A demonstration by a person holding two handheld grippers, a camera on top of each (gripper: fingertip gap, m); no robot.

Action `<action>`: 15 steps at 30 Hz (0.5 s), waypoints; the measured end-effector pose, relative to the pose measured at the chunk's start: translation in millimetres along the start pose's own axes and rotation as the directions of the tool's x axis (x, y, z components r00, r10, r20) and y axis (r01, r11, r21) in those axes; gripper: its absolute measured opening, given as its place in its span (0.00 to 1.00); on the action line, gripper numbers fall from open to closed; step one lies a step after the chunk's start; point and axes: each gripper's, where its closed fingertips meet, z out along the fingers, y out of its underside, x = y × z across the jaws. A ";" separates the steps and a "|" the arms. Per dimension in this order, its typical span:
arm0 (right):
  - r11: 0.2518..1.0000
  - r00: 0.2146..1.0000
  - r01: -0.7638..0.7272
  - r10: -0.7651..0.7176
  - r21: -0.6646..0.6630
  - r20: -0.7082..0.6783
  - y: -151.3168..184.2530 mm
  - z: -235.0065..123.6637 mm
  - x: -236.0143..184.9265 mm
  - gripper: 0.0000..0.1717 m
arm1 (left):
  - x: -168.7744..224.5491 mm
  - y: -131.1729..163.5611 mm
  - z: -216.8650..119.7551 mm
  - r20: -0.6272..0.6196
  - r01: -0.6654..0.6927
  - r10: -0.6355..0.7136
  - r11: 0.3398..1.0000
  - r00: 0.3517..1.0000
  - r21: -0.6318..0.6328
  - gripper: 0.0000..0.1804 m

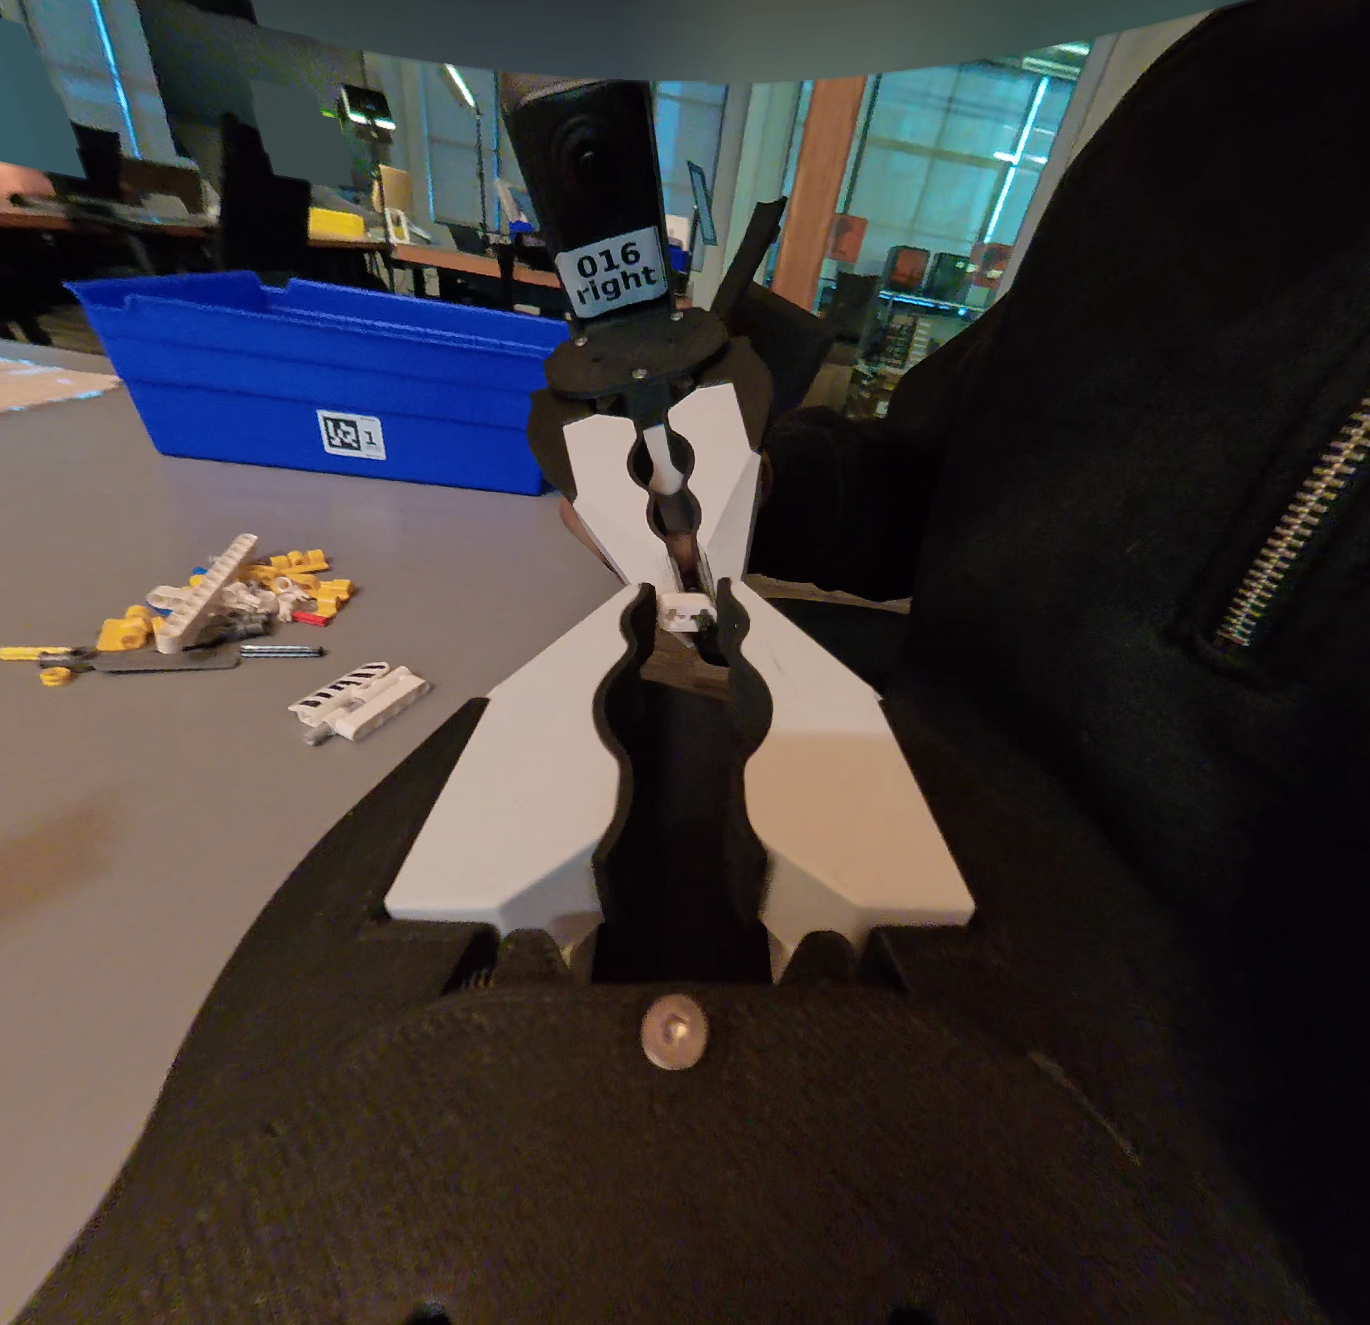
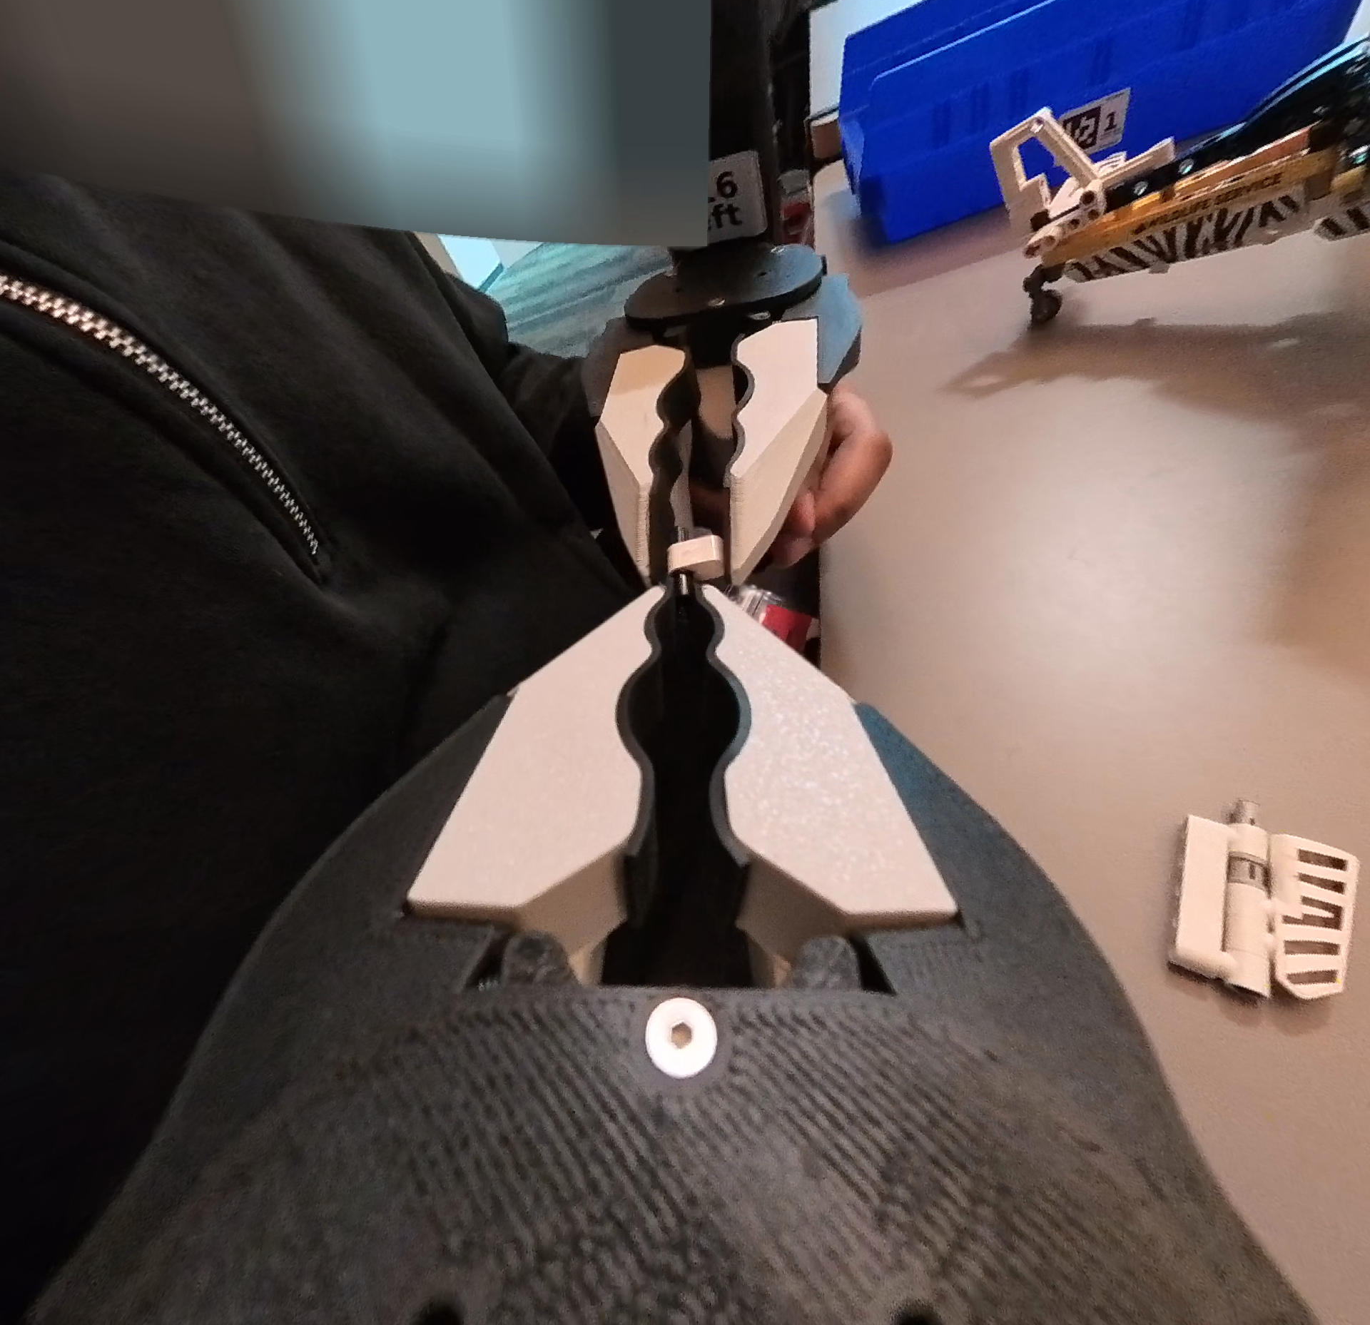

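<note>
From my left wrist view, the left gripper (image 1: 686, 611) pinches a small white connector piece (image 1: 686, 611), meeting the right gripper (image 1: 693, 570) tip to tip above the counter (image 1: 371, 807), with a loose pile of yellow and white parts (image 1: 215, 607) far left before the blue bin (image 1: 319, 370). Only my right wrist view shows the right gripper (image 2: 682, 598) pressed together on a thin black pin (image 2: 683, 589) entering that piece (image 2: 695, 554), plus a zebra-striped model (image 2: 1186, 207) far right. A white striped hinge assembly (image 2: 1260, 911) appears in both.

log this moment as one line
left gripper: jaws on white piece | right gripper: jaws shut on black pin | pin meets piece, above table
</note>
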 end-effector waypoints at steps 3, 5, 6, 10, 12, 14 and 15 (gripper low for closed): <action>0.999 1.000 0.011 -0.010 0.032 -0.023 -4.4 -1.7 3.6 0.00 | -5.0 -3.5 -0.6 0.018 -0.037 0.037 0.999 0.999 0.012 0.06; 0.999 1.000 0.012 -0.011 0.037 -0.022 -5.0 -2.2 4.1 0.00 | -6.3 -4.7 -0.6 0.003 -0.023 0.023 0.999 1.000 0.025 0.07; 0.999 1.000 0.010 -0.010 0.038 -0.017 -4.5 -2.0 3.4 0.00 | -5.9 -4.5 -0.6 -0.011 -0.014 0.014 0.999 1.000 0.028 0.06; 0.997 0.997 0.071 -0.071 0.008 -0.038 -0.9 -0.6 0.7 0.00 | -2.8 1.6 -0.9 -0.067 0.032 -0.031 0.999 0.997 0.006 0.06; 0.986 0.981 0.164 -0.167 -0.045 -0.103 1.6 -0.2 3.9 0.00 | -4.6 5.7 -1.4 -0.074 0.070 -0.070 0.998 0.995 -0.002 0.05; 0.970 0.960 0.230 -0.239 -0.074 -0.146 0.5 -0.6 5.6 0.00 | -5.6 5.4 -1.9 -0.077 0.108 -0.107 0.994 0.991 0.008 0.06; 0.963 0.949 0.257 -0.268 -0.084 -0.164 -0.4 -1.0 6.4 0.00 | -6.4 4.5 -2.0 -0.073 0.116 -0.114 0.993 0.991 0.015 0.05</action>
